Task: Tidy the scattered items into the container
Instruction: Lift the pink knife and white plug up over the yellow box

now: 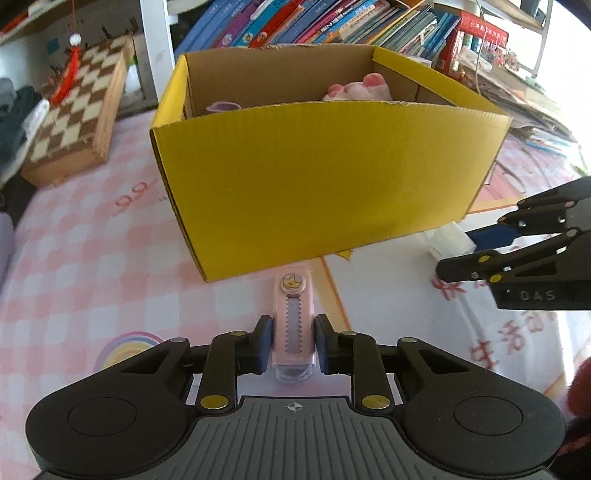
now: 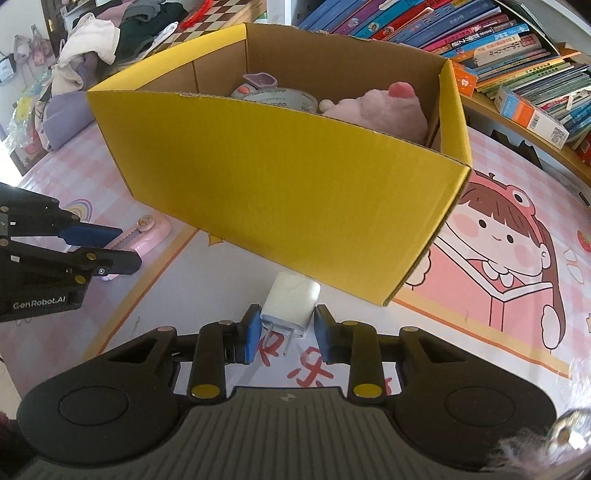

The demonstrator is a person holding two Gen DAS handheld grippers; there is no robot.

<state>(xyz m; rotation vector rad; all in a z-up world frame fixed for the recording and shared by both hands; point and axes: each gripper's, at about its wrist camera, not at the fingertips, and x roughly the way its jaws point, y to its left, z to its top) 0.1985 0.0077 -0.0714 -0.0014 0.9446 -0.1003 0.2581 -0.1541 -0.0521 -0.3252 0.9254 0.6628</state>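
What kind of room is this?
Probably a child's bedroom or playroom: a shelf of colourful children's books, a pink checked cartoon-printed sheet and a wooden chessboard box beside a yellow cardboard box.

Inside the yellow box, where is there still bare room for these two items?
Yellow cardboard box: free floor seems to be at its left end, beside the purple-lidded container. The middle holds a tape roll; the right end is filled by a pink plush toy.
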